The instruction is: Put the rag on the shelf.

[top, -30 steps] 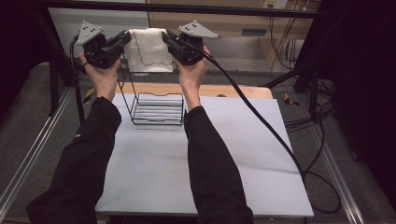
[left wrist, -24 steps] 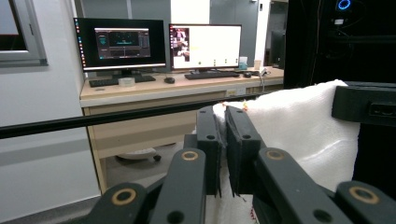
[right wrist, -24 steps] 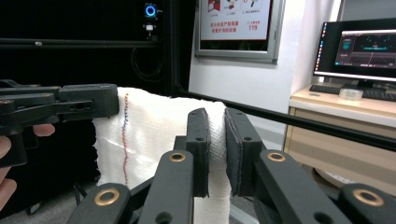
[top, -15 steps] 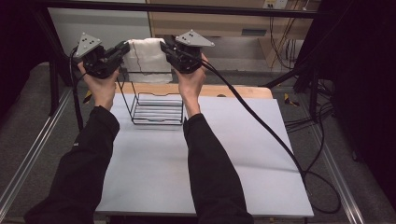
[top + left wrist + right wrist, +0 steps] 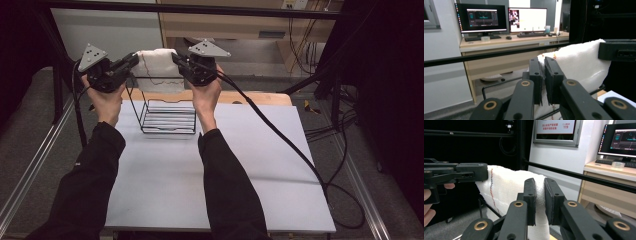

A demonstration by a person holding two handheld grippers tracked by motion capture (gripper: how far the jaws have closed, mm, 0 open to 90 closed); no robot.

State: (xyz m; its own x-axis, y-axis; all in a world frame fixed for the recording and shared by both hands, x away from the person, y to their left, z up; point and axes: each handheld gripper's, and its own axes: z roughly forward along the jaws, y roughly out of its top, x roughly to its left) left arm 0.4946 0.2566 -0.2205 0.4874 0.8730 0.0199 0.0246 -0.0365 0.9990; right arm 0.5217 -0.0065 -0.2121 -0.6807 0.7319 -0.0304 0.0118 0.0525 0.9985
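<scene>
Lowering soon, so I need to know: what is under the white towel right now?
Under the white towel, stretched between the left tool and right tool, stands the black wire rack on the table. The towel hides the rack's far top rail.

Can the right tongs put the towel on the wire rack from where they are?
Probably yes. The right tongs and left tongs hold the white towel stretched right above the black wire rack, and nothing sits between the towel and the rack's top bar.

A black wire rack (image 5: 167, 116) stands at the far side of the white table (image 5: 240, 170); two monitors (image 5: 482, 18) sit on a wooden desk (image 5: 506, 42) beyond.
</scene>
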